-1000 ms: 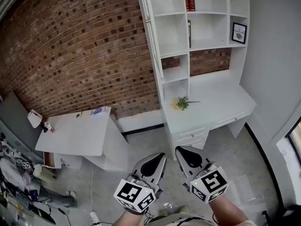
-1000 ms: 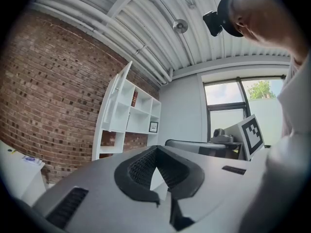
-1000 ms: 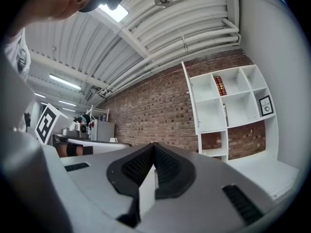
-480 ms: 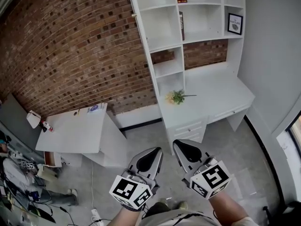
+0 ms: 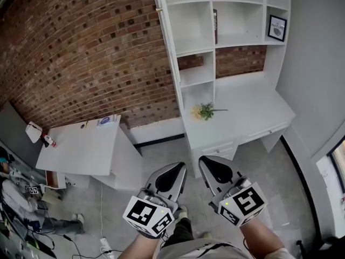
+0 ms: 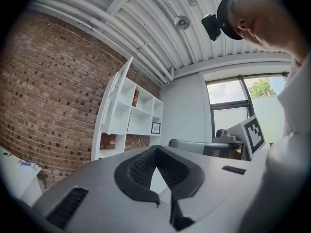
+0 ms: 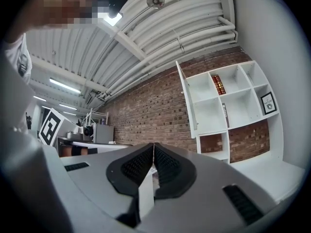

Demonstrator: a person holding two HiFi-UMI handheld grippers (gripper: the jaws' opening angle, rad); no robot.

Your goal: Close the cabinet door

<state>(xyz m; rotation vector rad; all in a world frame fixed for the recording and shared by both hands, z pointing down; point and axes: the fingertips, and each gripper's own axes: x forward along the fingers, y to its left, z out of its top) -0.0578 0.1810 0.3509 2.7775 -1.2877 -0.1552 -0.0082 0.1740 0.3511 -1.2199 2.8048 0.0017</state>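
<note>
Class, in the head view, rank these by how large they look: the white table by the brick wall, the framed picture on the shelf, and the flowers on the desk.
1. White table: by far the largest.
2. Flowers and framed picture: these look about alike, so they are left unranked.

cabinet door (image 5: 166, 36) | white, tall, narrow | swung open, edge-on | left side of shelf unit (image 5: 240, 43)

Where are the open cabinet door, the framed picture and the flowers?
cabinet door (image 5: 168, 36), head view, door's front edge
framed picture (image 5: 277, 28), head view, middle of frame
flowers (image 5: 204, 111), head view, green leaves
</note>
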